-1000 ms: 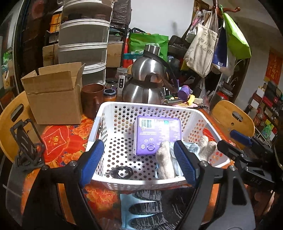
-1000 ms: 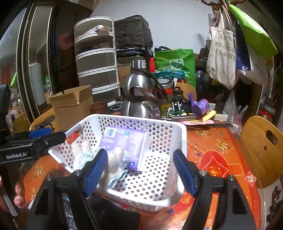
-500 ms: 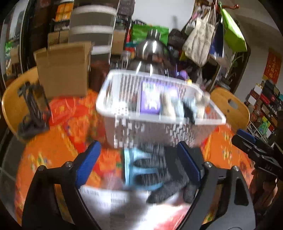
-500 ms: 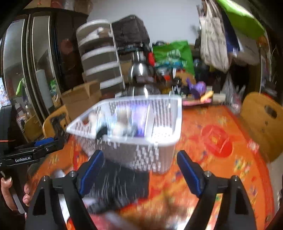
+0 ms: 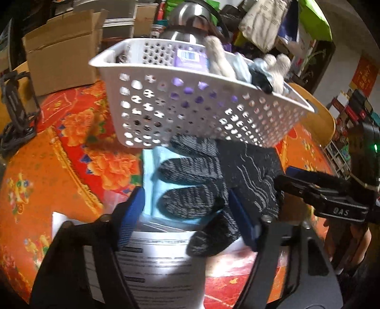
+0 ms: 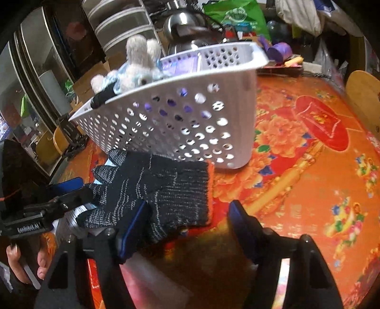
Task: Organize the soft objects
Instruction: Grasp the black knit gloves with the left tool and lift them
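Note:
A black knit glove [image 5: 213, 180] with an orange cuff [image 6: 152, 187] lies on the table in front of a white perforated basket [image 5: 190, 111] [image 6: 187, 123]. A light blue item [image 5: 152, 171] lies under the glove. The basket holds a grey plush toy [image 6: 140, 64] [image 5: 273, 69] and a purple box [image 5: 190, 59]. My left gripper [image 5: 187, 214] is open, low over the glove's fingers, which lie between its jaws. My right gripper [image 6: 187, 225] is open near the glove's cuff end, its left finger pad [image 6: 133, 228] touching the glove.
A printed paper sheet [image 5: 156, 259] lies under the left gripper. A cardboard box [image 5: 59, 50] and steel kettles [image 5: 190, 21] stand behind the basket. A black phone stand [image 5: 16, 107] is at the left. Wooden chair backs [image 6: 363, 95] ring the orange floral tablecloth [image 6: 308, 154].
Both grippers have dropped from above the basket to low over the table in front of it, closing in on the black glove. Both stay open.

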A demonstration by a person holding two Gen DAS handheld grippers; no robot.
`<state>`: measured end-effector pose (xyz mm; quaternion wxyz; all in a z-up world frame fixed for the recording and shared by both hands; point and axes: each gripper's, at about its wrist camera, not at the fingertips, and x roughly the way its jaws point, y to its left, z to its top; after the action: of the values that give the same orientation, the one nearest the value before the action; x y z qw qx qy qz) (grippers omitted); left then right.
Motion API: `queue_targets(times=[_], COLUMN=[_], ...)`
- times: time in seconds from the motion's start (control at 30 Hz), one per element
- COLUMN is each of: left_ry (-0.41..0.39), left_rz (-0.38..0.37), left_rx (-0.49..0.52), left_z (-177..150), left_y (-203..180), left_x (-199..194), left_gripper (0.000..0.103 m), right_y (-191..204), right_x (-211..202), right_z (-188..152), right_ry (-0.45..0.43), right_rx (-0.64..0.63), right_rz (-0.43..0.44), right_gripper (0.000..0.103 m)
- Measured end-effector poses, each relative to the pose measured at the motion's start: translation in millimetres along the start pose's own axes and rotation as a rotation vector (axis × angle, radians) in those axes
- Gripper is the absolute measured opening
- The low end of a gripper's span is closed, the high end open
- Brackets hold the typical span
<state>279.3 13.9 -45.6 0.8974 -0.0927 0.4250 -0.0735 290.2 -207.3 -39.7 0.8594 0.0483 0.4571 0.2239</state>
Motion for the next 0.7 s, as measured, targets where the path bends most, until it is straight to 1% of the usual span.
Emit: queue_targets(times=[0.03,0.1,0.17,0.2,0.27,0.33,0.37,0.43,0.53,0.7], left_ry=[0.006,0.021,0.028,0.023,0.017,0.017,0.014,0.008,0.005,-0.026], left_rz=[-0.001,-0.004,0.001,0.007,0.007,0.01,0.01,-0.003,-0.032,-0.04], left_rx=[0.01,0.025,0.031,0.036,0.043,0.047,0.05,0.054,0.061,0.079], left_z=[0,-2,-3,-3,-4,-3,-3,-4,-5,-11], left_y=[-3,-9,-11,-12,-15,-16,-16,-16,-17,-22], left_x=[2,8,13,14,14,15,15,14,13,4], left_gripper=[0.061,0.056,0.055,0.053,0.048,0.04,0.038,0.028,0.021,0.019], right_y=[1,2,3,3,4,6,8,12,15,28], right_x=[4,10,13,13,13,11,10,5,-2,-13], right_z=[1,2,2,2,1,0,0,-1,-4,-12], right_ry=[0.006,0.015,0.025,0.029,0.032,0.025,0.019,0.006,-0.011,-0.047], right_rx=[0.0,-0.012,-0.014,-0.012,-0.017,-0.024,-0.027,-0.045,-0.057,-0.1], right_rz=[0.002,0.001,0.016,0.028,0.031,0.025,0.019,-0.003,-0.021,-0.06], right_gripper=[0.069,0.069,0.063,0.056,0.052,0.044,0.042,0.039,0.034,0.028])
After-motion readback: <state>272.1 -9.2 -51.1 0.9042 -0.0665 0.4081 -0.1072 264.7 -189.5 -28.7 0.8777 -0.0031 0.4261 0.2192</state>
